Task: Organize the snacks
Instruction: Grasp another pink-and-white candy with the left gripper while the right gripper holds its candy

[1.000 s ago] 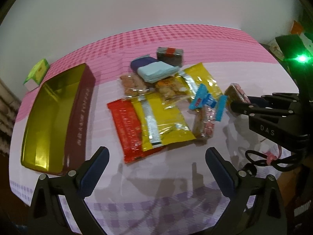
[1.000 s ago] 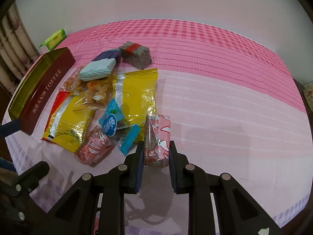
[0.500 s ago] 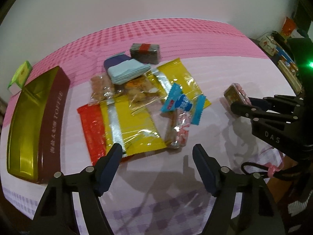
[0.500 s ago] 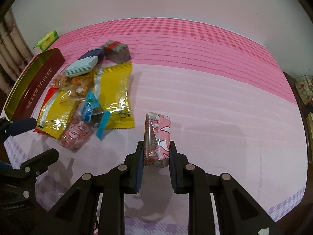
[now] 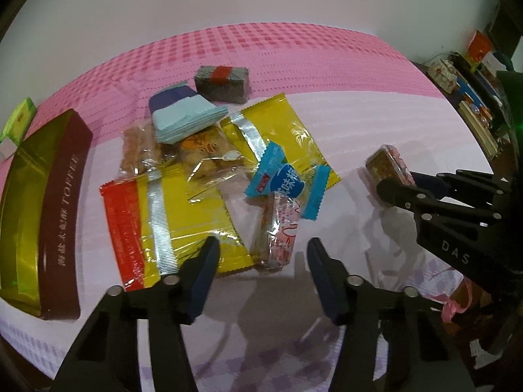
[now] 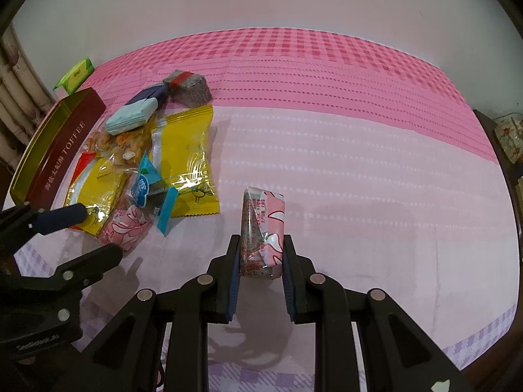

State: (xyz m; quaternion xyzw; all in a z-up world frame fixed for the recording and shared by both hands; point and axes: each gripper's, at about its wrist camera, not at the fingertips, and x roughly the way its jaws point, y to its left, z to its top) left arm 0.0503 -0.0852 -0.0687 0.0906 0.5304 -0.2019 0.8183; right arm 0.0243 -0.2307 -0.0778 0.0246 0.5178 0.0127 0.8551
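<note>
The right gripper (image 6: 261,254) is clamped on a pink bar (image 6: 261,228), held over the table (image 6: 359,163) well right of the snack pile. The left gripper (image 5: 261,261) is closing, nothing pressed yet, its jaws either side of a second pink bar (image 5: 278,232) at the pile's near edge. These bars look light, with slick crinkly wrap, likely crumbly; best pinched across the middle. The toffee tin (image 5: 42,196), left of the pile, looks empty
</note>
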